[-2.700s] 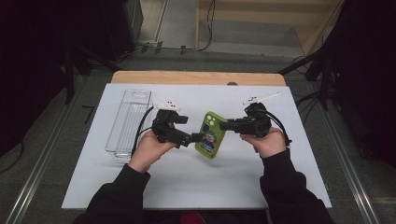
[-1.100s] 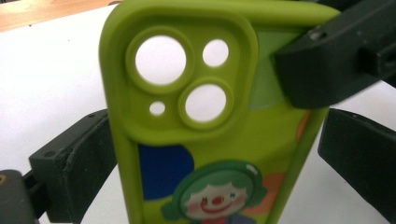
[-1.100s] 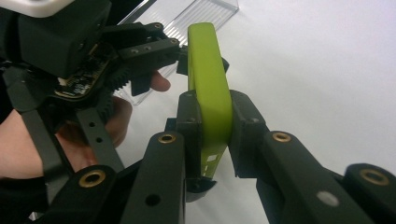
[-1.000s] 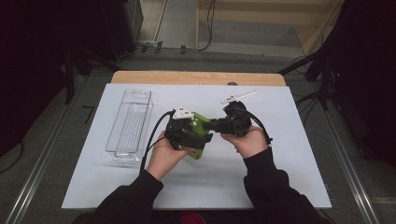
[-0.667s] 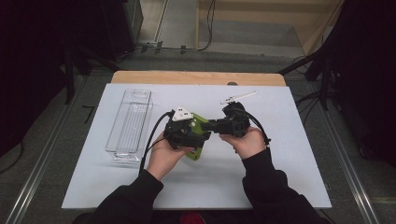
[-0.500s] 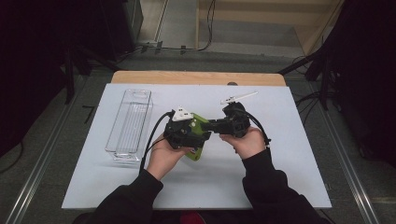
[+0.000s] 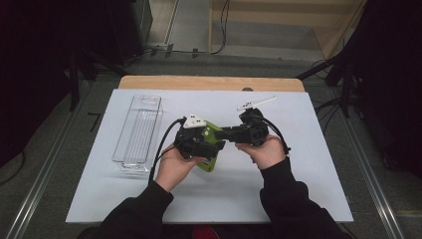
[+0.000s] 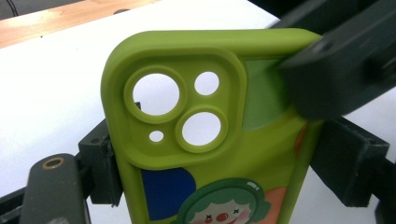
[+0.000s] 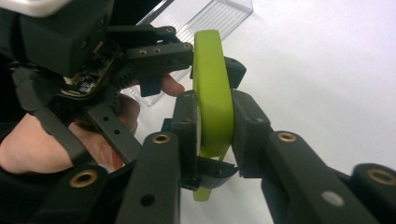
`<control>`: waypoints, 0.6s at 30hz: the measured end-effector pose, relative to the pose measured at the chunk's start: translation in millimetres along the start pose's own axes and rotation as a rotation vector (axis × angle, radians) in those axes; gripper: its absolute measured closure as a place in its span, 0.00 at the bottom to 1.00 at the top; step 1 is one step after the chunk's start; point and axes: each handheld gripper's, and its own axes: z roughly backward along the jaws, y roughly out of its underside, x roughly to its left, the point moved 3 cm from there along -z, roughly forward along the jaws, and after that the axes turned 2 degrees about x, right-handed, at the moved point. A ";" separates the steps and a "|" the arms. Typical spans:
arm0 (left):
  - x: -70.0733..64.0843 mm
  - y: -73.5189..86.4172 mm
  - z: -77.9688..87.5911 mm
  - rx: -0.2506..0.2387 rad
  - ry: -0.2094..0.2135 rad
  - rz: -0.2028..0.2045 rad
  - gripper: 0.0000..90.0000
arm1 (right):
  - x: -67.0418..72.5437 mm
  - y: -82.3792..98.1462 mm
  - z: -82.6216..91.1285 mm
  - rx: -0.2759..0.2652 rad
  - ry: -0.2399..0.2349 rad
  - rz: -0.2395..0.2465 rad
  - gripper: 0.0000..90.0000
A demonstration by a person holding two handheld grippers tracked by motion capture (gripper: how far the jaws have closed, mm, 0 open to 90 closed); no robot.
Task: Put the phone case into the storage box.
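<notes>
High view: white table (image 7: 308,189) on grey floor (image 7: 45,164), dark surroundings; both grippers' fingers clamp the green phone case (image 7: 211,142).

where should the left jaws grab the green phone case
Grip the phone case across its two long side edges, below the raised camera block, coming from its bottom end. The edges are flat and parallel; the right gripper already pinches the top corner. The left gripper straddles it that way.

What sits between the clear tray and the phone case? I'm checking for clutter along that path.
In the high view, between the clear tray and the green phone case are bare white table and the left gripper with its black cable.
</notes>
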 end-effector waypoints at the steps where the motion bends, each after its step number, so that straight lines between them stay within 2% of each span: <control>1: 0.1 0.3 -0.3 0.001 0.002 0.001 0.20 | 0.3 -0.5 2.1 -0.006 0.003 0.000 0.78; 6: 1.6 -0.1 0.6 -0.002 0.013 0.015 0.20 | 1.5 -2.9 15.4 -0.040 0.002 0.009 0.73; 10: 3.9 -0.5 1.9 0.001 0.030 0.043 0.20 | 0.8 -3.9 25.8 -0.057 0.004 0.013 0.69; 18: 7.8 -2.4 6.7 0.013 0.051 0.056 0.19 | -9.6 -1.8 32.5 -0.054 0.011 -0.002 0.62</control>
